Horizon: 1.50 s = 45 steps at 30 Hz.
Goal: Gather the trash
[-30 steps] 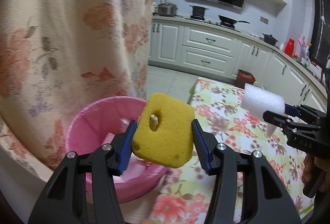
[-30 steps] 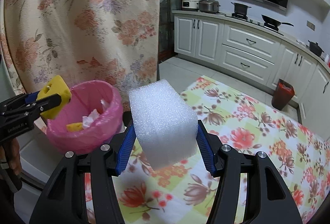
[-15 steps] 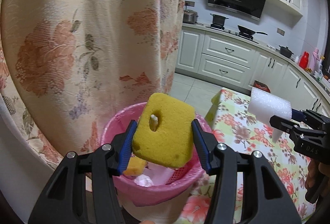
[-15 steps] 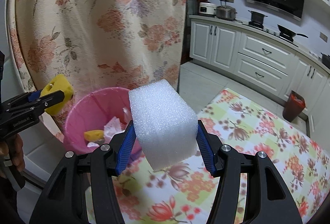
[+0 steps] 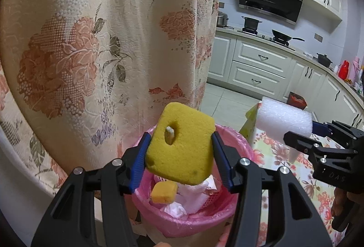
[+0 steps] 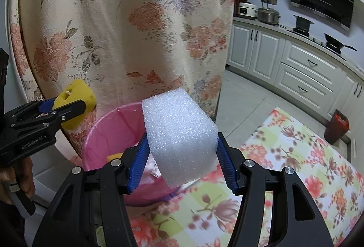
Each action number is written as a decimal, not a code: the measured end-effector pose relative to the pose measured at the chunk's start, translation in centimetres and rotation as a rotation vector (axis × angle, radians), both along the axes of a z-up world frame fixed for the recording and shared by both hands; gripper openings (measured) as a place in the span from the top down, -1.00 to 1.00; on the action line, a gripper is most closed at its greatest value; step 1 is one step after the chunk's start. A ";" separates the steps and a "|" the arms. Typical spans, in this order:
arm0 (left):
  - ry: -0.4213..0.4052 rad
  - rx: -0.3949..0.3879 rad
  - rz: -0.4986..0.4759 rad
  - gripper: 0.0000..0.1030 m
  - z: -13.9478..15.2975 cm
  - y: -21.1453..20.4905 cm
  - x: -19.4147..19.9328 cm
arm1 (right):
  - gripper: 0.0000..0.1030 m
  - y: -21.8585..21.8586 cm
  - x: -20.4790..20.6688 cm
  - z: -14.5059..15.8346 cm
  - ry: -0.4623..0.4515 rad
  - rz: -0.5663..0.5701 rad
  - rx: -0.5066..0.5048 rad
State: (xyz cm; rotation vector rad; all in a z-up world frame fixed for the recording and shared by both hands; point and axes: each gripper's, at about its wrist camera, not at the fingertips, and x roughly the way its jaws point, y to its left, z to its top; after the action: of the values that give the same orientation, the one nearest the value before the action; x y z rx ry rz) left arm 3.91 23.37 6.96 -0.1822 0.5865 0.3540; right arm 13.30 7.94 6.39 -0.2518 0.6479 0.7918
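My left gripper (image 5: 180, 161) is shut on a yellow sponge (image 5: 182, 144) with a hole in it, held above the pink bin (image 5: 200, 222). The bin holds a small yellow piece (image 5: 163, 193) and crumpled white paper (image 5: 191, 197). My right gripper (image 6: 182, 160) is shut on a white foam block (image 6: 179, 137), held over the near right edge of the pink bin (image 6: 107, 131). The left gripper with its sponge (image 6: 72, 105) shows at the left of the right wrist view. The foam block (image 5: 284, 119) shows at the right of the left wrist view.
A flowered curtain (image 5: 91, 42) hangs close behind the bin. A table with a flowered cloth (image 6: 295, 167) lies to the right of the bin. Kitchen cabinets (image 5: 257, 67) and a small red bin (image 6: 336, 126) stand farther back.
Both grippers have moved left toward the bin with their loads. The left sponge is now over the bin's opening, and the foam block has come up to the bin's edge.
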 end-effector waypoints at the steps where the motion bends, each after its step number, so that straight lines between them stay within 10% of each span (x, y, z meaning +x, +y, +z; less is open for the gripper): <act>1: 0.001 0.000 0.002 -0.02 -0.1 0.1 0.2 | -0.07 0.5 0.2 -0.1 0.004 0.004 0.000; 16: 0.029 0.005 0.033 -0.05 -1.2 2.1 3.5 | -0.08 5.3 3.1 -1.9 0.047 0.057 -0.013; 23: 0.039 0.010 0.044 -0.48 -1.6 2.6 4.8 | -0.23 5.9 4.4 -2.2 0.044 0.062 -0.016; 45: 0.064 -0.063 0.033 -0.79 -1.8 -0.1 -0.8 | -0.51 -0.8 0.3 -2.1 0.012 -0.047 0.037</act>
State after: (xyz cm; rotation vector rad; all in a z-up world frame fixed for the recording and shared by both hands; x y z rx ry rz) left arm 3.16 23.25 5.15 -0.2421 0.6588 0.3745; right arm 13.60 7.11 4.33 -0.1975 0.6475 0.7600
